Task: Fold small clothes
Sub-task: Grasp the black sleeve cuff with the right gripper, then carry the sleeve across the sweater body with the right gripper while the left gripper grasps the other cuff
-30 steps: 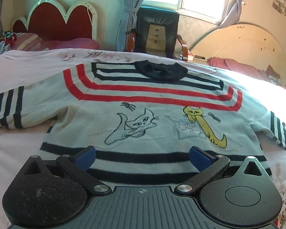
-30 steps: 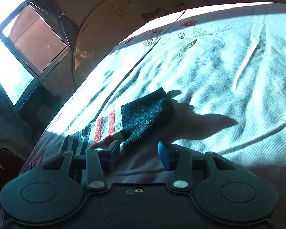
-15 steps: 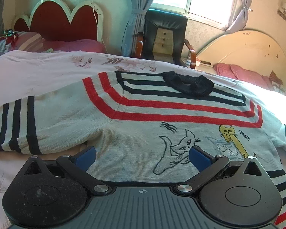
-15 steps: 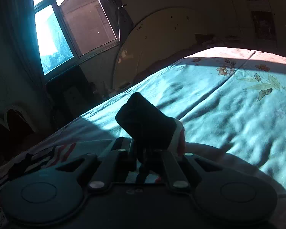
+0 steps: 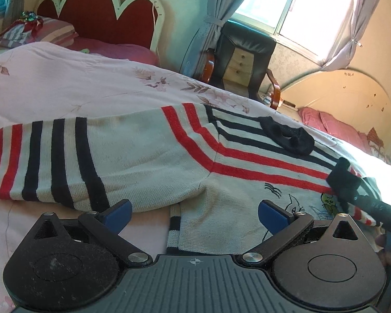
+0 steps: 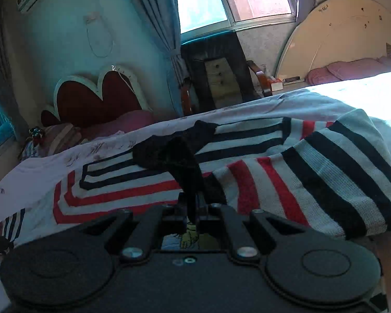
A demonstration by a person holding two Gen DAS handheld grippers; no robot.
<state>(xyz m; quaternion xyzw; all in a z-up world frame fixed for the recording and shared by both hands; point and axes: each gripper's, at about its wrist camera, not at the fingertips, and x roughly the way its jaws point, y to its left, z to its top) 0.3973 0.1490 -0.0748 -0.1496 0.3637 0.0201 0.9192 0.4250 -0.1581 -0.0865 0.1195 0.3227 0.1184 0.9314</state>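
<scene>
The striped sweater (image 5: pixel 148 154) lies spread on the bed (image 5: pixel 65 83), one sleeve (image 6: pixel 325 180) folded across its chest, its dark cuff (image 6: pixel 187 172) pinched in the right gripper (image 6: pixel 193 208), while the left gripper (image 5: pixel 194 212) hovers spread wide near the hem.

Left wrist cam sits low over the bed (image 5: pixel 65 91), close behind the sweater (image 5: pixel 148 156), facing the red headboard (image 5: pixel 99 18) at 11 o'clock, chair (image 5: pixel 243 54) at 1. Right wrist cam hangs just as low and close, w/ the sweater (image 6: pixel 312 182) filling 3 o'clock, headboard (image 6: pixel 96 101) at 10. Both views share the collar (image 5: pixel 286 135), chair (image 6: pixel 219 70) and window (image 5: pixel 312 10).
</scene>
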